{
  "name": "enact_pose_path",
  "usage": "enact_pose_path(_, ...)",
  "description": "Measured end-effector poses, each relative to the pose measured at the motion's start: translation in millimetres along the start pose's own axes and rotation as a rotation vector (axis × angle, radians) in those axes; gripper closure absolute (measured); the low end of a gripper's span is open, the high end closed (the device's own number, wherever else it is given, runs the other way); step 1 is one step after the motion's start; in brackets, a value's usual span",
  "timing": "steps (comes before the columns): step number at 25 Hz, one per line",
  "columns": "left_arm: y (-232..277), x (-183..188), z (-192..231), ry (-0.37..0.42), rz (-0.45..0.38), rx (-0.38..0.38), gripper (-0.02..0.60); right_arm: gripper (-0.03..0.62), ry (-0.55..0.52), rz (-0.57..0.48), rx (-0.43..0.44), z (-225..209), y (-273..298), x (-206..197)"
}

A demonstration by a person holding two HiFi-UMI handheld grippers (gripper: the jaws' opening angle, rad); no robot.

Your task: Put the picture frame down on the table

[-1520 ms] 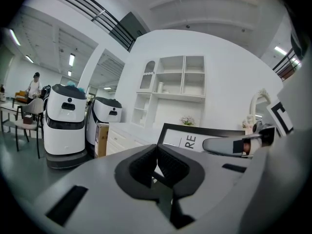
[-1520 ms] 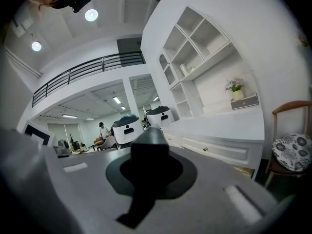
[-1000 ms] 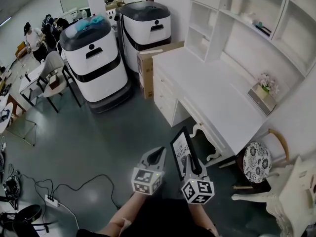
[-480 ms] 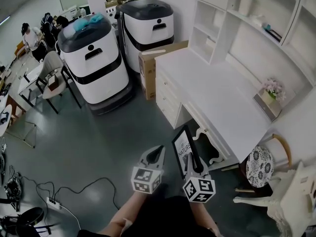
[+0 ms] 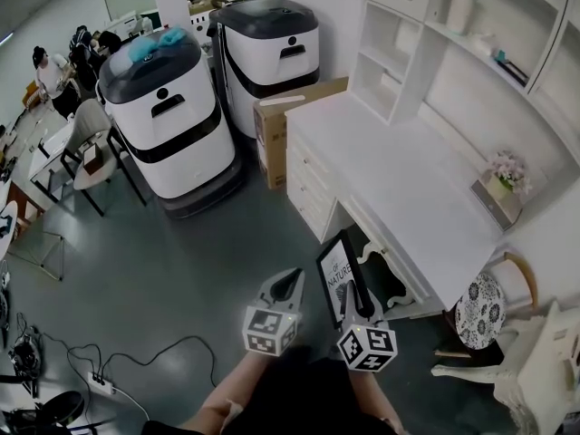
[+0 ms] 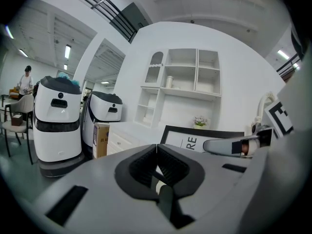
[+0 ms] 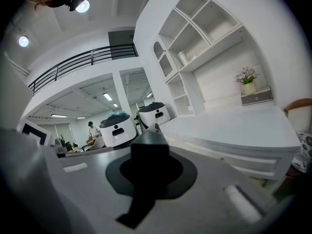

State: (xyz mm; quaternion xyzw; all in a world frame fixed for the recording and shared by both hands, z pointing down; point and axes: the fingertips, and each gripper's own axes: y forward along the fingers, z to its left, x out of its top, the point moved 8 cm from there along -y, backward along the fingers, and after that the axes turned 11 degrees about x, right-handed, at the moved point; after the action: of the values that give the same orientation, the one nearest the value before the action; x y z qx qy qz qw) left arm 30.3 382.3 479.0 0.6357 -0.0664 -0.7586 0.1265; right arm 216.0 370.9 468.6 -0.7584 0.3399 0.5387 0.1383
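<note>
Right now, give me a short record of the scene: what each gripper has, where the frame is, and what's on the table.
right gripper: shut on frame
left gripper: shut, nothing between its jaws
frame: black, held over the floor, short of the table, not yet set down
table: white, ahead and to the right, top mostly bare
on table: flowers at the far end by the wall
beside table: box on the floor at its other end

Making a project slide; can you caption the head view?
Right hand-held gripper holds a black picture frame upright near the white table; left hand-held gripper shut, empty.
</note>
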Motion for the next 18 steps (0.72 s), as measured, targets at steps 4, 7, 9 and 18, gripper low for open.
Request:
enact_pose_path(4,11,1,8,0.000,0.007,-0.008,0.569,0.580,0.006,0.000,-0.009,-1,11,-1)
enact_pose_path(7,16,1,12,0.004,0.011,-0.011,0.569,0.580,0.013,0.002,-0.018,-4,17,-2)
enact_pose_path(9,19,0,15,0.009,0.013,-0.011,0.569,0.580,0.018,0.003,-0.022,-5,21,-3)
enact_pose_path(18,18,-1,30,-0.013,0.017,0.010,0.569,0.580,-0.001,0.003,0.007,9,34,-3)
